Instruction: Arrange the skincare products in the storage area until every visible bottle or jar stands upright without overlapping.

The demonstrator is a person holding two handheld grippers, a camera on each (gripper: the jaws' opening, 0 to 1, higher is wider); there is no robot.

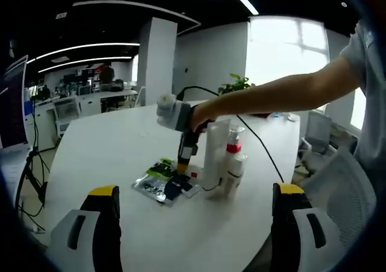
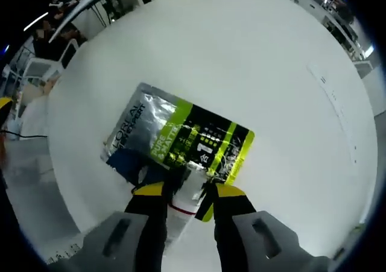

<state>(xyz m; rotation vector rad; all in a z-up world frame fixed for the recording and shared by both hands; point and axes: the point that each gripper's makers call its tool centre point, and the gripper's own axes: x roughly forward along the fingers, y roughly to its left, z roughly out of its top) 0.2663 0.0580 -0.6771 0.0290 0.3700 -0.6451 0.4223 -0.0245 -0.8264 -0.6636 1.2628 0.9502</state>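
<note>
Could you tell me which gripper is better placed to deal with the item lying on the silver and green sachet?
Right. The right gripper is down at the sachet, its jaws around a small white container. The left gripper hangs back, open, well short of the standing bottles.

Right gripper view: the right gripper (image 2: pixel 186 195) covers most of a small white item (image 2: pixel 188 190) lying on the silver sachet (image 2: pixel 175 136); what it is cannot be told. The sachet's small print is unreadable.
</note>
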